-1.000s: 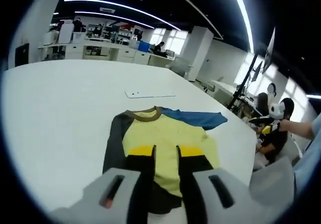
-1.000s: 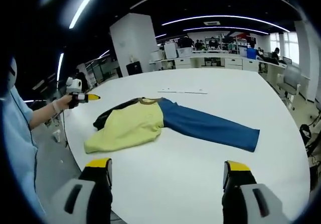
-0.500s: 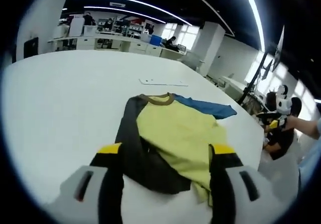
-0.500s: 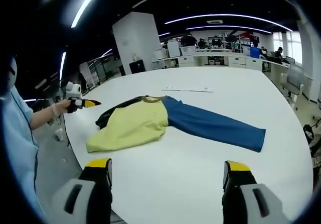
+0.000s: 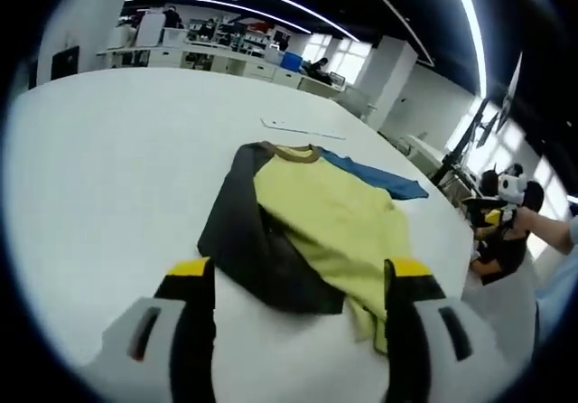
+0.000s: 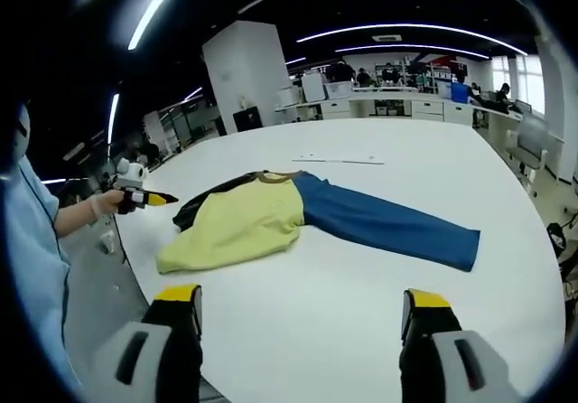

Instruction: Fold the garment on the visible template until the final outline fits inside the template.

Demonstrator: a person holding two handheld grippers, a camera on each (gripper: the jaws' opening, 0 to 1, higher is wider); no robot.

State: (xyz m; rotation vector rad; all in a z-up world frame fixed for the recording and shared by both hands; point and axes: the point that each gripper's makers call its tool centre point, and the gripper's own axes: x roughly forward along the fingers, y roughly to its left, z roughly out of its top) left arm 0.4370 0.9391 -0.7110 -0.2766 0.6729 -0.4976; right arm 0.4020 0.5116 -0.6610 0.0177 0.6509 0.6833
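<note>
A long-sleeved garment lies flat on the white table. Its body is yellow, one sleeve is blue and stretched out, and the other is black. In the left gripper view the black sleeve lies folded against the yellow body, just ahead of my open left gripper. Nothing sits between its fingers. From the right gripper view, a hand holds that left gripper at the table edge by the black sleeve. My right gripper stands open above bare table, well short of the garment.
A thin white strip lies on the table beyond the collar. The person's sleeve fills the left of the right gripper view. The table edge curves close to the garment's hem. Desks and people stand far behind.
My left gripper's jaws have spread from narrow to wide, and its view has dropped closer to the black sleeve. The right gripper has stayed open and almost still.
</note>
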